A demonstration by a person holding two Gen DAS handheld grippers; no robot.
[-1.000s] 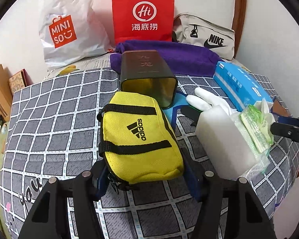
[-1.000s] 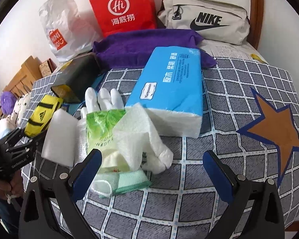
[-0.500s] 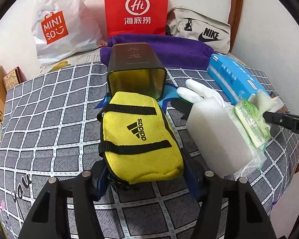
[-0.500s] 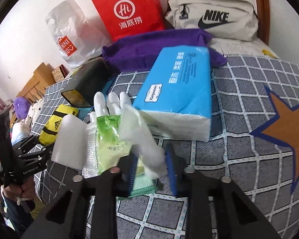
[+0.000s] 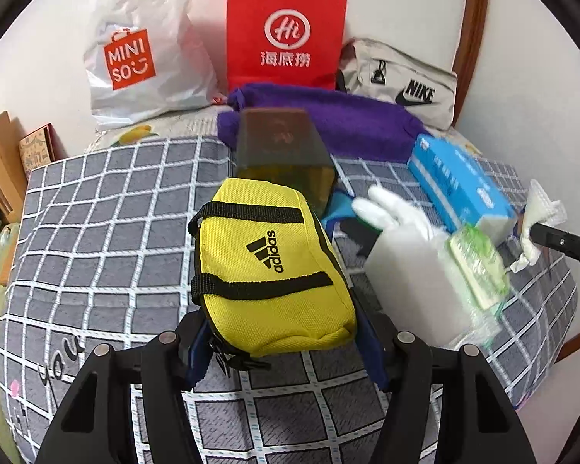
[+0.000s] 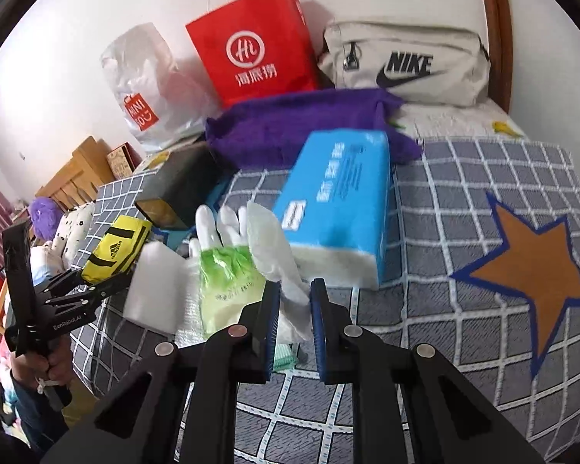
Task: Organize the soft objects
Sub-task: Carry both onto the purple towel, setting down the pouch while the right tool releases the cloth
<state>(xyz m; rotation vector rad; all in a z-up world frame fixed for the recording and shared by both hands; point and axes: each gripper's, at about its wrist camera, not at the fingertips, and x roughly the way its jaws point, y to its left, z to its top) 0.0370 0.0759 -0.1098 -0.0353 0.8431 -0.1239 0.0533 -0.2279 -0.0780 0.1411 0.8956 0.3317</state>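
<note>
My left gripper (image 5: 286,352) is shut on a yellow Adidas pouch (image 5: 268,266) and holds it above the checked bedspread (image 5: 96,232); it also shows in the right wrist view (image 6: 114,249). My right gripper (image 6: 294,321) is shut on a white cloth (image 6: 278,251), lifted off the pile; the cloth shows at the right edge of the left wrist view (image 5: 537,216). Below lie a white glove (image 6: 216,224), a green wipes pack (image 6: 228,282) and a white foam block (image 6: 154,290).
A blue tissue pack (image 6: 340,201) lies right of the pile. A dark open tin (image 5: 286,150) lies on its side behind the pouch. A purple towel (image 6: 301,123), red paper bag (image 6: 251,54), Miniso bag (image 5: 135,46) and Nike bag (image 6: 402,62) line the wall.
My right gripper closed on the white cloth and lifted it. My left gripper raised the yellow pouch a little, still gripped.
</note>
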